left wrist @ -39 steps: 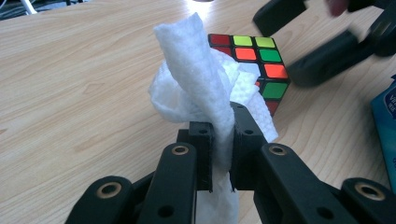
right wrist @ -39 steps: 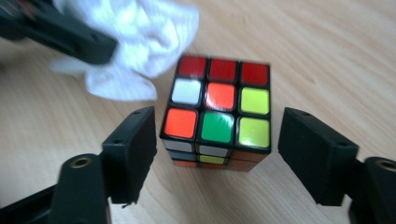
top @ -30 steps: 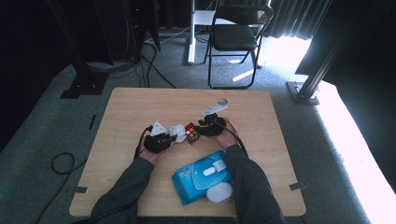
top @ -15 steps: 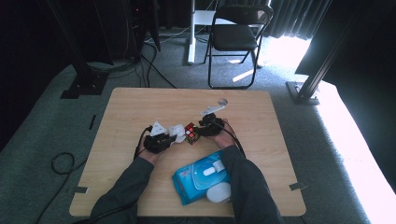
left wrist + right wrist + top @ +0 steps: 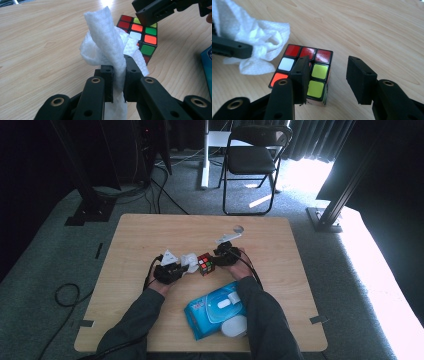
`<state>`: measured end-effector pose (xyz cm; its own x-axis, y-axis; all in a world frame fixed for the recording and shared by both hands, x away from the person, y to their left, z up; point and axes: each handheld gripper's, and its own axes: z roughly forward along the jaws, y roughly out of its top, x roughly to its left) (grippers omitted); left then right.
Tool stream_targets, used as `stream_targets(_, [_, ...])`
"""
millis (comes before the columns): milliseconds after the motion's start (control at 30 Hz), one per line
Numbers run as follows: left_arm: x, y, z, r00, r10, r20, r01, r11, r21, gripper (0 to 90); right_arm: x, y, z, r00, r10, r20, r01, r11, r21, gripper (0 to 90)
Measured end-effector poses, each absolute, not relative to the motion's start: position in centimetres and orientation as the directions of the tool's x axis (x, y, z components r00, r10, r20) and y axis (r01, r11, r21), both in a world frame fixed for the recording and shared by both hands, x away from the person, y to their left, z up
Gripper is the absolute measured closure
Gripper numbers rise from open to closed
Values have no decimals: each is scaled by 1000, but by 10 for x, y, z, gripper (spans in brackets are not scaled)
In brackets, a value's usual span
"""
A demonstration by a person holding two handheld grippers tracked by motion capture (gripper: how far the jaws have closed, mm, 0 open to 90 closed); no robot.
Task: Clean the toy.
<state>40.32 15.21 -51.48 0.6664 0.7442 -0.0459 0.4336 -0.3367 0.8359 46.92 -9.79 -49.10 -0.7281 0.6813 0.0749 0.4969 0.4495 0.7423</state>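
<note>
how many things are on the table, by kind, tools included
puzzle cube: 1
white wipe, pinched in the left tool: 1
blue wipes pack: 1
white rounded object at the pack's near end, kind unclear: 1
hand-held tools, counting the right tool: 2
total: 6

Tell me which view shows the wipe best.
Left gripper view: the wipe stands close up, clamped in the left gripper. Right gripper view catches its crumpled end beside the cube; high view, a small white patch.
</note>
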Motion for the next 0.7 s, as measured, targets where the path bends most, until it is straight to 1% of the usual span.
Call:
stream_targets(67, [403,152,-515,666,744,-48,435,-336,836,811,469,-99,-492,-722,687,83,504,440,743,531])
stream_targets(133, [403,151,-515,668,743,-46,435,-339,834,811,470,-101,-493,-715,690,113,522,419,743,544])
stream_targets(200, [403,151,-515,669,742,-46,435,-341,833,811,471,-103,-494,-701,694,166,556,386,736,566])
stream_targets(433, [403,150,-515,670,741,-45,434,-342,833,811,471,-104,-496,-684,685,252,605,339,721,705])
stream_targets(700, [403,150,-515,671,740,-45,433,-342,834,811,477,-110,-499,-650,675,350,665,281,692,703])
